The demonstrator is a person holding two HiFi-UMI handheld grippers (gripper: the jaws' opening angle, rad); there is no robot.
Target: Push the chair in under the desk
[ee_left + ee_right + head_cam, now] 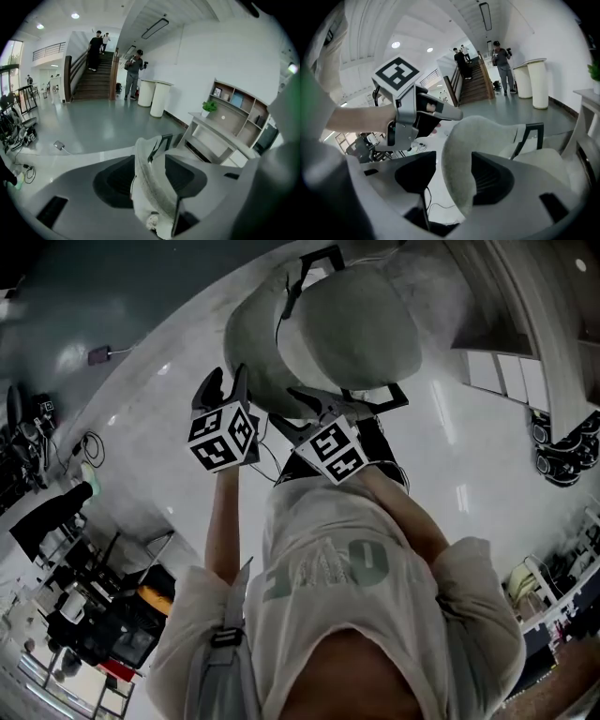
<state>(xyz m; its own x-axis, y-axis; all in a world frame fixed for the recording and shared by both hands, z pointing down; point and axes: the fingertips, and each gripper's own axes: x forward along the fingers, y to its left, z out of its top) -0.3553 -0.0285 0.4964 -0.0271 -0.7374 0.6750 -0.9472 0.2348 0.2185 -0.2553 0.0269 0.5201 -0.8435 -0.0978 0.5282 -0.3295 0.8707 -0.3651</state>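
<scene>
The chair has a grey padded backrest and black arm frames, and stands close to the white desk. Both grippers are at the top edge of the backrest. In the left gripper view the backrest runs up between the dark pads of my left gripper, which stands open around it. My right gripper is also open, with the backrest between its pads and a slim gap at the left pad. The head view shows the left gripper and right gripper side by side. The desk lies just beyond the chair.
A shelf unit and a small plant stand behind the desk. Two white cylinders, a person with a camera and a staircase with people are further off. Cables and equipment crowd the left floor.
</scene>
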